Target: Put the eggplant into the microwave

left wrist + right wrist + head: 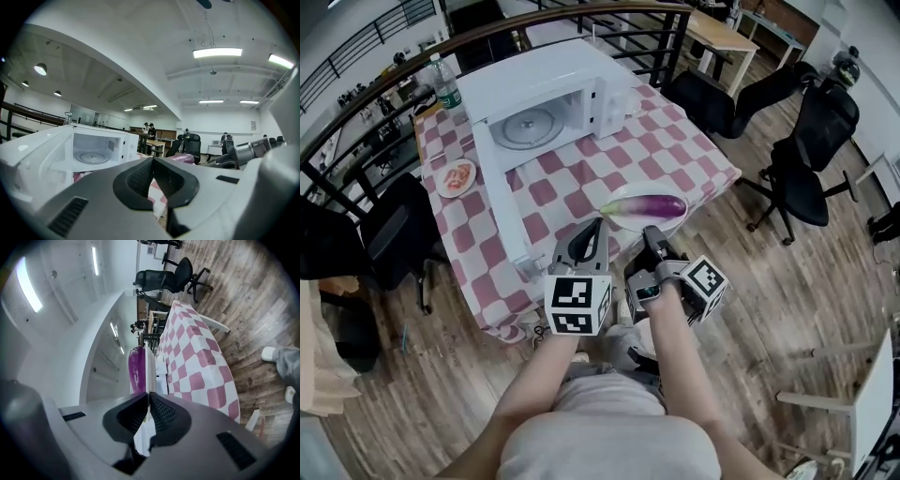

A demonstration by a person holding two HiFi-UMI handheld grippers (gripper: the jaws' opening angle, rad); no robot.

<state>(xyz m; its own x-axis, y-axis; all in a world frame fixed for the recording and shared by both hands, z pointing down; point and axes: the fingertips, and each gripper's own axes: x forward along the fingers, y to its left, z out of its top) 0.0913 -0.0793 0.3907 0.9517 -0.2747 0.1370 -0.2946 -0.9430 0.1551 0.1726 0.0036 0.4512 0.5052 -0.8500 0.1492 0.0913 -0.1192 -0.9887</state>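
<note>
Right gripper [652, 233] clamps plate [626, 222] rim — eggplant [645, 205] on it.

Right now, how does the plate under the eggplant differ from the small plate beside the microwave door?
The eggplant's plate sits at the near edge of the checkered cloth; the small plate sits at its left edge, beside the microwave's open door. The eggplant's plate carries one whole purple eggplant; the small plate holds reddish pieces I cannot identify. Both lie flat on that cloth.
</note>
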